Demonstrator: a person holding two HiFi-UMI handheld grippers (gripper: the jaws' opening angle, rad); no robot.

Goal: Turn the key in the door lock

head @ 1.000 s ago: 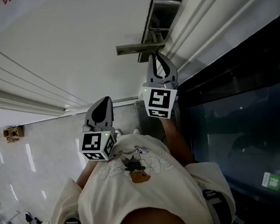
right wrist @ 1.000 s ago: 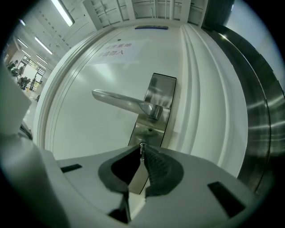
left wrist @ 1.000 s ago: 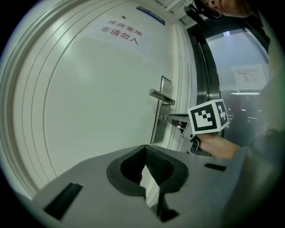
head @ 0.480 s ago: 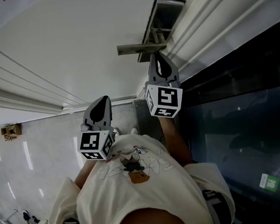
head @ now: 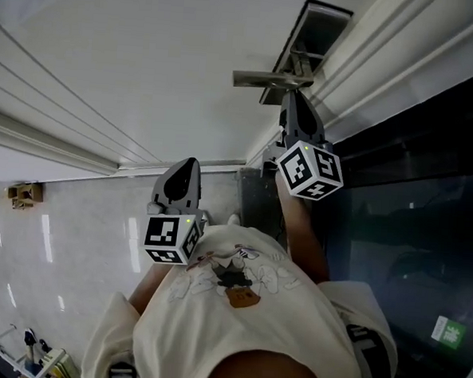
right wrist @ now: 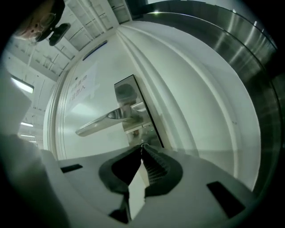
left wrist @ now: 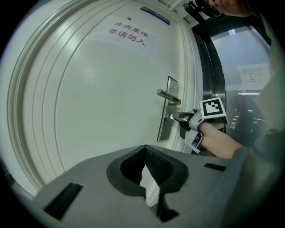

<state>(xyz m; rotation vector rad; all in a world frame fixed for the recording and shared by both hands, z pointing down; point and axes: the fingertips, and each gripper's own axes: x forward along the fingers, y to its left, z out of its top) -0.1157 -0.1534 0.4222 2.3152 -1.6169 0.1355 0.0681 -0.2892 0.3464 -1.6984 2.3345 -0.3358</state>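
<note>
A white door carries a steel lock plate (head: 320, 23) (right wrist: 139, 111) with a lever handle (head: 263, 79) (right wrist: 100, 124) (left wrist: 168, 96). Below the handle a small key (left wrist: 171, 117) (right wrist: 142, 144) sticks out of the plate. My right gripper (head: 292, 98) (left wrist: 177, 117) (right wrist: 142, 147) points level at the door, its tips pinching the key; its jaws are opening slightly with the key still between them. In the head view the gripper hides the key. My left gripper (head: 183, 171) (left wrist: 144, 147) hangs back from the door, left of the lock, shut and holding nothing.
A dark glass panel (head: 409, 235) in a metal frame (right wrist: 240, 49) stands right of the door. A notice with red characters (left wrist: 129, 34) is stuck high on the door. Glossy floor tiles (head: 74, 238) lie at the lower left, with a small brown object (head: 24, 193) on them.
My right gripper has rolled about its own axis at the lock, its marker cube turning clockwise. The left gripper has hardly moved. The head view has shifted a little.
</note>
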